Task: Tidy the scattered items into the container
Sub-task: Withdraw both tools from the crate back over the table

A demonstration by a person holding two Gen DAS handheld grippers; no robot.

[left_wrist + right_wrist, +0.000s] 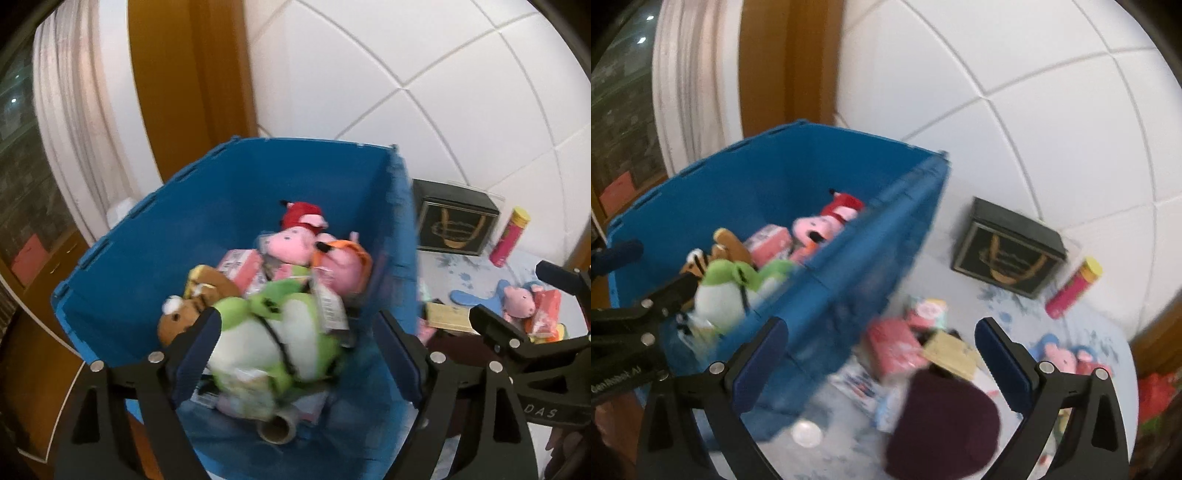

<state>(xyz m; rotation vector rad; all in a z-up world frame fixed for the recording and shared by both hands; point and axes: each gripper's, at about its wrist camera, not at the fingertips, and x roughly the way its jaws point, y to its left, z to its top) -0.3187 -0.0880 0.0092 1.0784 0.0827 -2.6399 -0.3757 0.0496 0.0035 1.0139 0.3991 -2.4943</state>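
Left gripper (295, 354): I see its two fingers spread wide over the blue box (122, 273). They hold nothing.
Green frog toy (280, 332): it sits between my left fingers, down in the box. I cannot tell if a finger touches it. The picture is blurry here.
Blue box: it is open on top and full of toys. It stands on the table (842, 454), left of the loose things.
Inside the box: a brown toy (177, 317) lies just beside the frog. A pink pig toy (288, 245) and a red toy (301, 214) lie farther back. A pink carton (242, 267) sits between them. A tape roll (277, 430) lies near the front.
Right gripper (882, 365): its fingers are wide apart too, and nothing is in them. It hangs over the table, just to the right of the box.
Dark hat (945, 421): this dark purple lump sits on the table between my right fingers, low in the view.
Loose things: a pink box (894, 347) and a tan card (951, 354) lie close together near the hat. A small pig toy (1062, 356) lies farther right.
Back of the table: a black box (1008, 247) stands by the wall. A pink tube (1073, 288) with a yellow cap leans beside it.
Wall (1034, 110): white, with lines across it.
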